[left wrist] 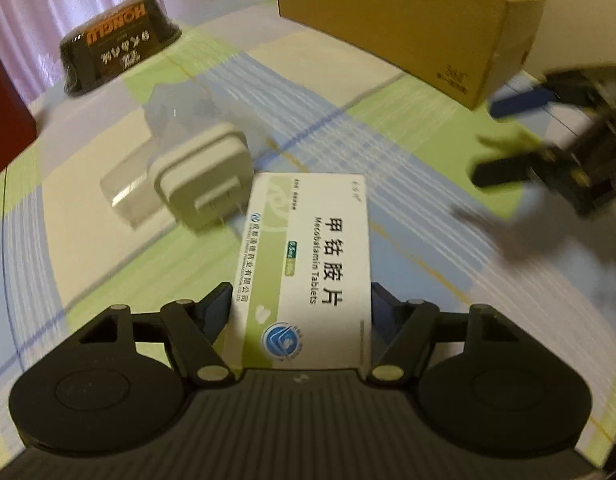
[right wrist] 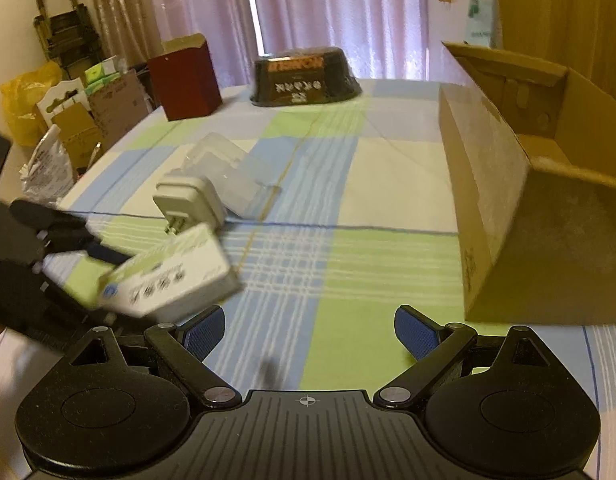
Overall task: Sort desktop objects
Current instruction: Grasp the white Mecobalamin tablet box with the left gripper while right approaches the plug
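While clamped on tablet box [left wrist: 308, 268] above checked tablecloth [left wrist: 388, 152]: left gripper [left wrist: 301, 304]; spread wide, empty: right gripper [right wrist: 310, 334], near cardboard box [right wrist: 488, 200].

Glossy medicine carton [left wrist: 308, 264], seemingly cardboard
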The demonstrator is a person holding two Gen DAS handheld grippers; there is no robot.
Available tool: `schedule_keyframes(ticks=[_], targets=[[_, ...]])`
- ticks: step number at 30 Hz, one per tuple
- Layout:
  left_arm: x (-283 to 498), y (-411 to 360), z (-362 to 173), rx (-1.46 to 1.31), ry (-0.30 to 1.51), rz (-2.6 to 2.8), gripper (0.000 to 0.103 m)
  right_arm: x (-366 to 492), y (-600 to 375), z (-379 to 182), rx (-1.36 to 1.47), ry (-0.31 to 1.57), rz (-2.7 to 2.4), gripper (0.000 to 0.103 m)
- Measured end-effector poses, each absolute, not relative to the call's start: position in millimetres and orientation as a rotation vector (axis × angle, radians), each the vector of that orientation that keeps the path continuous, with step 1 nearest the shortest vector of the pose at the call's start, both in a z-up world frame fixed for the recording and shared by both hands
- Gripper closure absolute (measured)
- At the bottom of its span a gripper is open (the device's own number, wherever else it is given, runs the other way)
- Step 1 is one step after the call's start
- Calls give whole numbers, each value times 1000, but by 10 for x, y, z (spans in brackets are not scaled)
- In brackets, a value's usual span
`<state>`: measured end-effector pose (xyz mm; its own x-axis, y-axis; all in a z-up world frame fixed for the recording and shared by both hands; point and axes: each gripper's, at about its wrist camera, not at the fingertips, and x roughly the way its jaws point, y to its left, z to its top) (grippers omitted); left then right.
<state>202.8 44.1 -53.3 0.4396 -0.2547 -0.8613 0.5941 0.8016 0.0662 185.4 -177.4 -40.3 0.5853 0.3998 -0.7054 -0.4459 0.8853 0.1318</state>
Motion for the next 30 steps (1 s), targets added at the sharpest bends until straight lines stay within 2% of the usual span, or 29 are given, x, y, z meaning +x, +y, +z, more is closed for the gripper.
schedule_keyframes(ticks=[8,15,18,21,30], targets=[[1421,823,-361,363,1018,-393,35,1989,-1180,-262,-219,716,671,9],[1412,1108,-440,291,1049,-283,36,2186,-538,-377,-396,687,886,9],[1436,1125,-466,278,1055,-285,35,2262,-365,-493,-468,702,921,36],[1448,1110,-467,269,1054,-300,35,2259,-267,-582,-523,694,947,36],[1475,1165,-442,221,1046,-289,36,2150,-486,-503,-408,758,884,36]])
